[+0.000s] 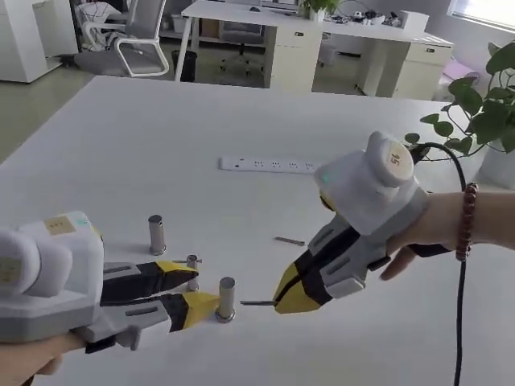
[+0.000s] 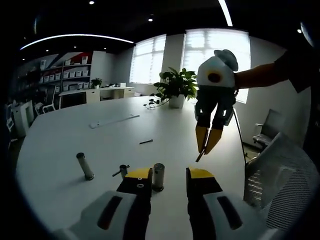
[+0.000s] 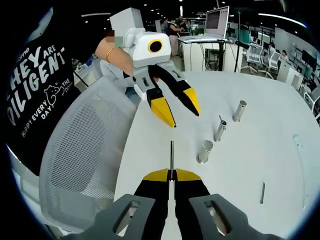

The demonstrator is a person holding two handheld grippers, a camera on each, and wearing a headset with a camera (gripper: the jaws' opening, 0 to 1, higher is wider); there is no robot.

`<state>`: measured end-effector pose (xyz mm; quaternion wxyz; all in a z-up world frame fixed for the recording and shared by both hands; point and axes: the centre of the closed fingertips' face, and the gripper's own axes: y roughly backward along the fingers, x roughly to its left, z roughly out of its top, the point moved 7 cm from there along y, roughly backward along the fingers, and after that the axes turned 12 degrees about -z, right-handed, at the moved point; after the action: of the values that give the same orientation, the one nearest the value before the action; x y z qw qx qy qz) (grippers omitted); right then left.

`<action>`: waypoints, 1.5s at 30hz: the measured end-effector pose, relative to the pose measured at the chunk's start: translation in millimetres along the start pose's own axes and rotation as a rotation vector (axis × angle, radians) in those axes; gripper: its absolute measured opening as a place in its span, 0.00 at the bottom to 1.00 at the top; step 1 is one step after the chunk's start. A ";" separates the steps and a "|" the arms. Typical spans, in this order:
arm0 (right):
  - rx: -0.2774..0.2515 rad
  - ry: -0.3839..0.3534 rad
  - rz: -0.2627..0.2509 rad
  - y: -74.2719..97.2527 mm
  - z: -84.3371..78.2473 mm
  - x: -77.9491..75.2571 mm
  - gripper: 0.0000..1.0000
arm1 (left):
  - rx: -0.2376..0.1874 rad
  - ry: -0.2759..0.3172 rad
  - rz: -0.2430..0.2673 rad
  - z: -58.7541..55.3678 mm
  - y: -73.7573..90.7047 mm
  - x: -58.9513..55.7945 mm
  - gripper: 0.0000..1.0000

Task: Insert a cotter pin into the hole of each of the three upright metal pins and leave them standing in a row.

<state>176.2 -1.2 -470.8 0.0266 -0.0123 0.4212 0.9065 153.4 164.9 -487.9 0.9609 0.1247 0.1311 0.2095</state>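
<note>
Three upright metal pins stand in a slanted row on the white table (image 1: 241,121). The far pin (image 1: 157,235) is bare. The middle pin (image 1: 191,269) has a cotter pin through its top. My left gripper (image 1: 199,288) is open, its yellow jaws either side of the near pin (image 1: 227,297), seen in the left gripper view as the near pin (image 2: 158,176). My right gripper (image 1: 280,301) is shut on a cotter pin (image 1: 256,303), whose tip points at the near pin, a short gap away. The right gripper view shows this cotter pin (image 3: 171,155) jutting ahead beside the near pin (image 3: 204,151).
A loose cotter pin (image 1: 290,240) lies on the table beyond the grippers. A white power strip (image 1: 269,165) lies further back. A potted plant (image 1: 483,104) stands at the right edge. Office chairs and desks stand behind the table.
</note>
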 end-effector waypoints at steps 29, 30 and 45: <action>0.066 0.119 -0.059 -22.1 -25.0 -48.4 0.00 | 0.034 0.048 0.153 -32.8 -45.7 17.8 0.24; 0.068 0.125 -0.062 -22.6 -25.2 -49.5 0.00 | 0.037 0.042 0.158 -32.9 -48.4 17.2 0.24; 0.069 0.129 -0.087 -23.3 -26.7 -54.4 0.00 | 0.049 0.038 0.224 -36.7 -65.0 18.1 0.20</action>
<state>231.9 -8.6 -503.4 0.0389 -0.0881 0.4521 0.8867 182.2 122.3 -544.9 0.9255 0.1579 0.1395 0.3147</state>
